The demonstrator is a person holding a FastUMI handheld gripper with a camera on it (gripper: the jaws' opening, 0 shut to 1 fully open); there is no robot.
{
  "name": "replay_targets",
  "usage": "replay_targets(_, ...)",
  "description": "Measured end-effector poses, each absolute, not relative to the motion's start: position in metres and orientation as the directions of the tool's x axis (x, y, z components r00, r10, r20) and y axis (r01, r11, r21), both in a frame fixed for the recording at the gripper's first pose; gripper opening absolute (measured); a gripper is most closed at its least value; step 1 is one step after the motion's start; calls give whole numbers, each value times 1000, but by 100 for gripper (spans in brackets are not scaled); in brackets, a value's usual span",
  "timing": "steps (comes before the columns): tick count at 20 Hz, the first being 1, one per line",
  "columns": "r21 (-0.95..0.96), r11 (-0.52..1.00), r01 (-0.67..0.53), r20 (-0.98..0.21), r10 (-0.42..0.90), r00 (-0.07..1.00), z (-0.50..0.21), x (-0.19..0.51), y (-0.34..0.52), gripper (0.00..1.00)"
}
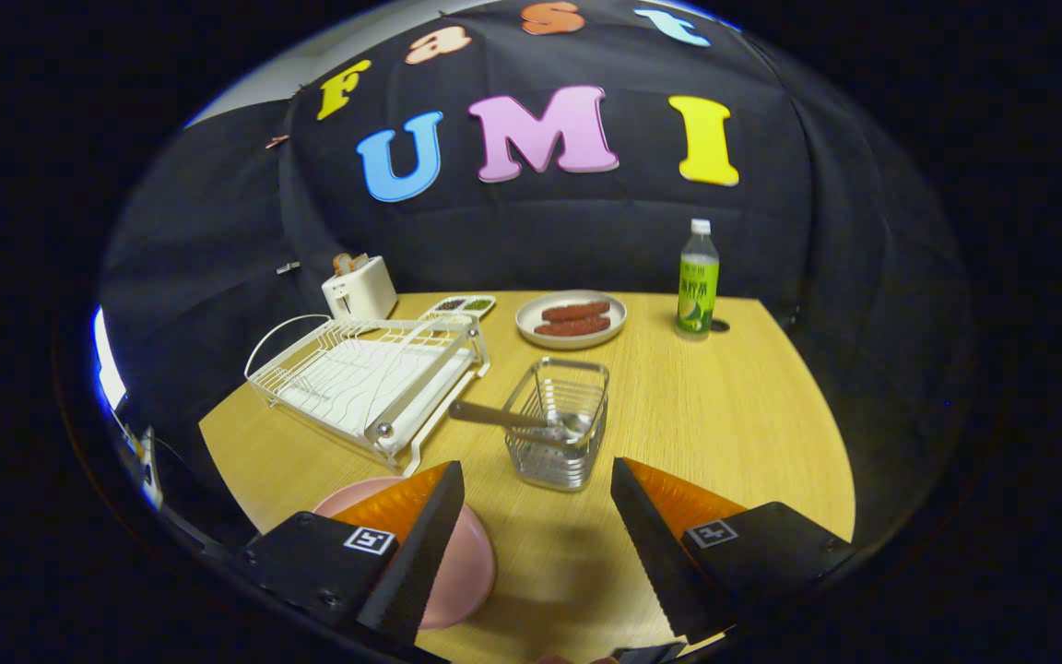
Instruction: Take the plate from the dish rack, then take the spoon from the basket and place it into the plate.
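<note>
Hand-held gripper [536, 516] spread, empty | spoon [513, 420] in basket [557, 433] | plate [466, 563] on table [725, 433]

From my end the worktop [725, 415] reads as pale wood with fine grain and a soft sheen. The basket [557, 420] is bright wire metal, and the spoon [513, 420] in it looks like brushed steel. The dish rack [365, 373] is white coated wire, matt. The pink plate [466, 563] seems smooth and satin. My gripper [536, 544] hangs open, its fingers [420, 544] matt black with ribbed inner faces and glossy orange backs.
</note>
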State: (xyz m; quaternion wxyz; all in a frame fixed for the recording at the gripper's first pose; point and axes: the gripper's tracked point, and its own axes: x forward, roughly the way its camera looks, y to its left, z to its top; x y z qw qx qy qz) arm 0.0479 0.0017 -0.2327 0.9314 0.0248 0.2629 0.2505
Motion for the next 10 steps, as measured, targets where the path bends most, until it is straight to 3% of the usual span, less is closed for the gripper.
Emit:
replay_targets(4, 39, 852, -521, -370, 497, 785, -213, 65, 23, 98)
replay_targets(10, -75, 797, -600, -367, 537, 760, -240, 78, 57, 98)
